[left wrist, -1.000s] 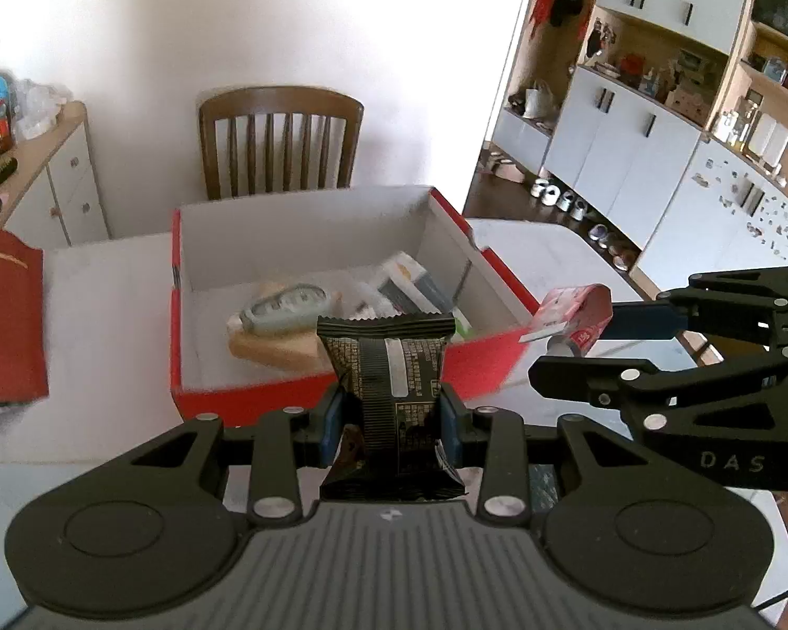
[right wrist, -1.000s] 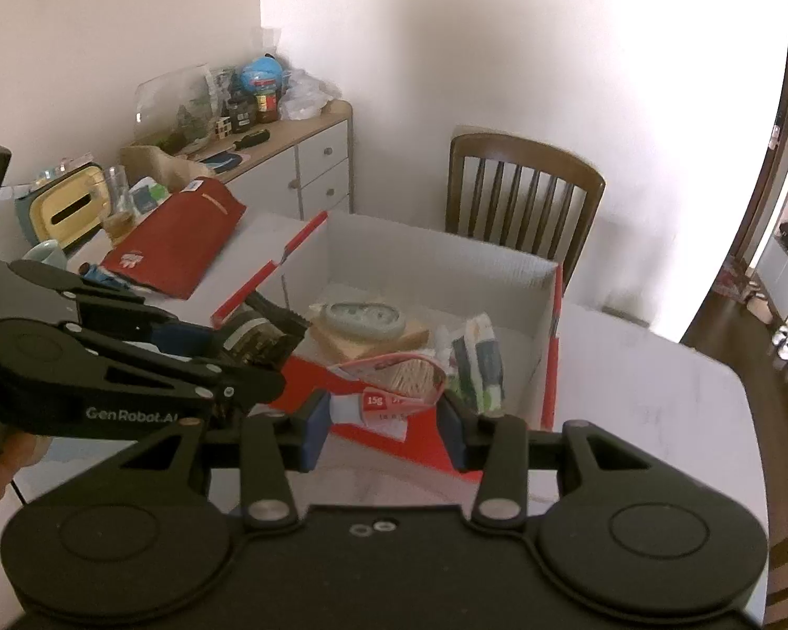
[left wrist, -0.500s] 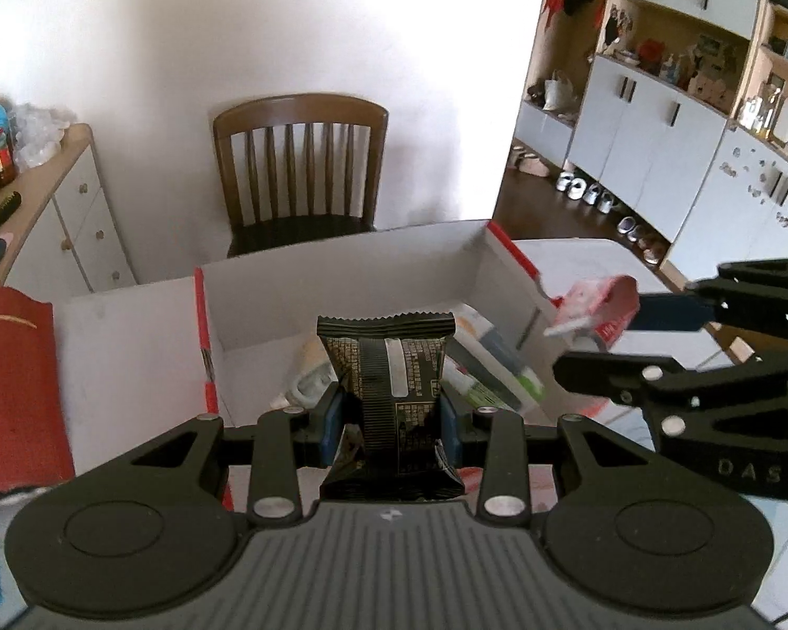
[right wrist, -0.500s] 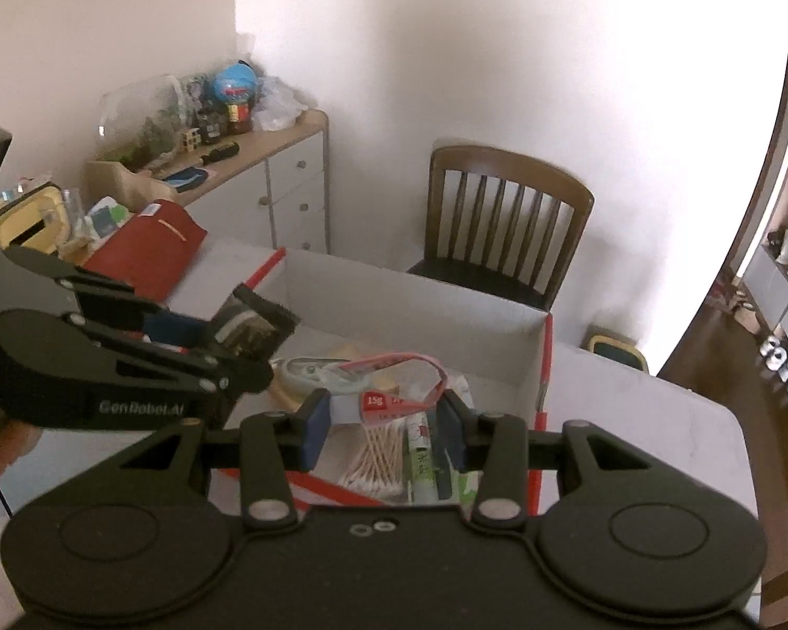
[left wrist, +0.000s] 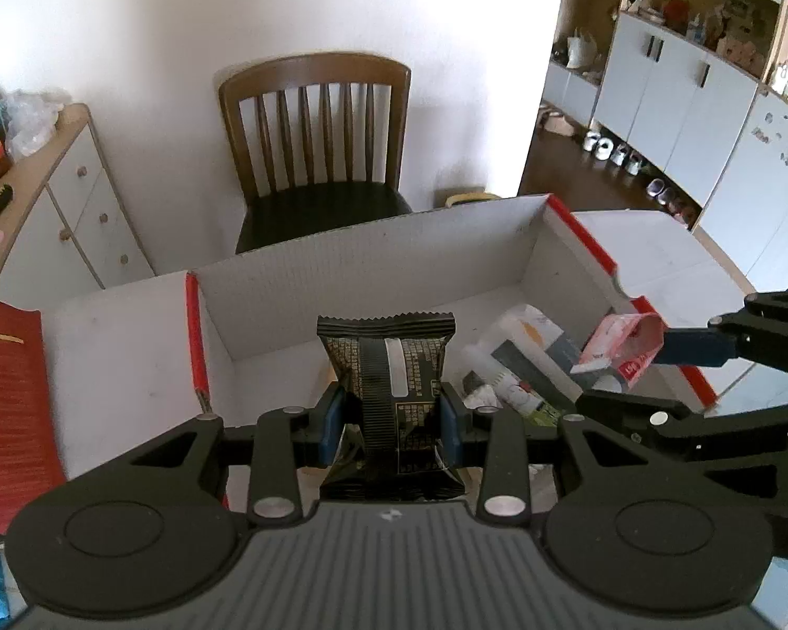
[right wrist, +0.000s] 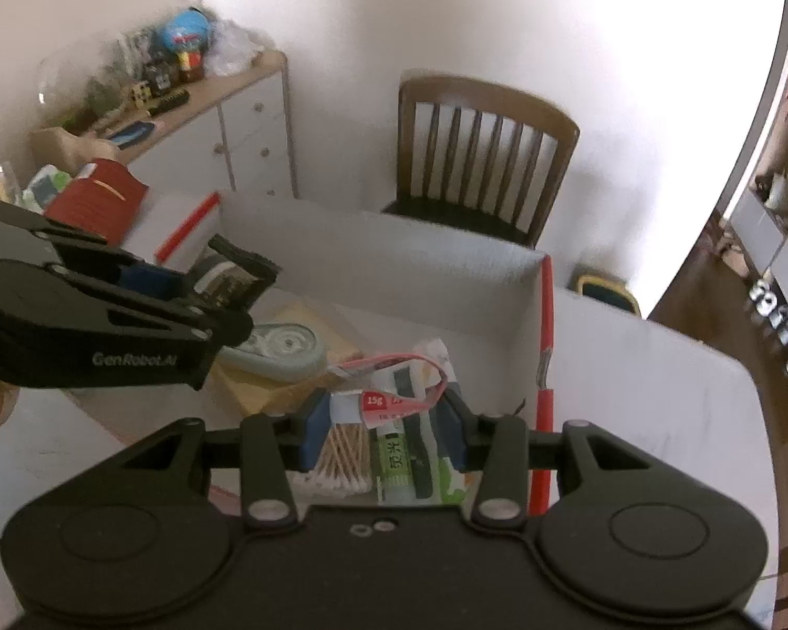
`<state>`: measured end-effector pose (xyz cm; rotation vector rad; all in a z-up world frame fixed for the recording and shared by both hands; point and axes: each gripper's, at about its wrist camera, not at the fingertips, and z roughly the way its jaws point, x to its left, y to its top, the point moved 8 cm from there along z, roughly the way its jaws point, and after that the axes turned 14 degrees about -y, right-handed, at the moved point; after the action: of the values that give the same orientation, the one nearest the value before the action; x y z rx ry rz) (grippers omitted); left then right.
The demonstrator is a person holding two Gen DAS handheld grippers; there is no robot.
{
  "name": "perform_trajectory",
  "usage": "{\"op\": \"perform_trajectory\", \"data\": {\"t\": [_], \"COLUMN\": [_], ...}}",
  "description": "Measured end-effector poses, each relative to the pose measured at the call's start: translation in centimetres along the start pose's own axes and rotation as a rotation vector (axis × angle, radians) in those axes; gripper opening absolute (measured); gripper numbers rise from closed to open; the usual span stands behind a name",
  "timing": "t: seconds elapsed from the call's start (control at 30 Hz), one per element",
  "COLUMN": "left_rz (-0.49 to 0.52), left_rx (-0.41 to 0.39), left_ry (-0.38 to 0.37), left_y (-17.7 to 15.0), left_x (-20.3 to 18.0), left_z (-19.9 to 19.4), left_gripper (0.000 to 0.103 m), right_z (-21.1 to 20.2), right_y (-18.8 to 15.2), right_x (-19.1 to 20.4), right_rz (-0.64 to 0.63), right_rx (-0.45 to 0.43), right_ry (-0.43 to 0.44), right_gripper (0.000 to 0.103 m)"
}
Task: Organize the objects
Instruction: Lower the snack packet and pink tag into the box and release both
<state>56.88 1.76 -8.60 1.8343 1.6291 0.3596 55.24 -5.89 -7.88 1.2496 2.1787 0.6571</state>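
My left gripper (left wrist: 389, 420) is shut on a black snack packet (left wrist: 386, 362) and holds it above the open red and white box (left wrist: 394, 257). My right gripper (right wrist: 383, 420) is shut on a small red and white carton (right wrist: 394, 391), also above the box (right wrist: 446, 278). The carton shows in the left wrist view (left wrist: 622, 341), and the black packet in the right wrist view (right wrist: 234, 275). In the box lie a pale green tape dispenser (right wrist: 283, 349), cotton swabs (right wrist: 341, 451), a green tube (right wrist: 394, 464) and other packets.
A wooden chair (left wrist: 315, 126) stands behind the table. A red pouch (left wrist: 5, 399) lies on the table left of the box. A sideboard (right wrist: 194, 121) with clutter stands at the left. White cupboards (left wrist: 683, 105) are at the right.
Both grippers have moved forward and up, from in front of the box to above its inside. Each still holds its item.
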Motion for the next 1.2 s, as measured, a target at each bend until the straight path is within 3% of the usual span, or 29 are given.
{"op": "perform_trajectory", "data": {"t": [0.6, 1.07, 1.2], "left_rz": [-0.032, -0.067, -0.071], "left_rx": [0.104, 0.112, 0.102], "left_ry": [0.036, 0.026, 0.030], "left_y": [0.7, -0.2, -0.4], "left_x": [3.2, 3.8, 3.6], "left_z": [5.5, 6.4, 6.3], "left_gripper": [0.036, 0.037, 0.054], "right_z": [4.5, 5.3, 5.2], "right_y": [-2.1, -2.9, -2.7], "right_x": [2.3, 1.9, 1.9], "right_rz": [-0.005, 0.048, 0.042], "right_rx": [0.132, 0.185, 0.179], "right_ry": [0.035, 0.035, 0.017], "right_gripper": [0.043, 0.044, 0.048]}}
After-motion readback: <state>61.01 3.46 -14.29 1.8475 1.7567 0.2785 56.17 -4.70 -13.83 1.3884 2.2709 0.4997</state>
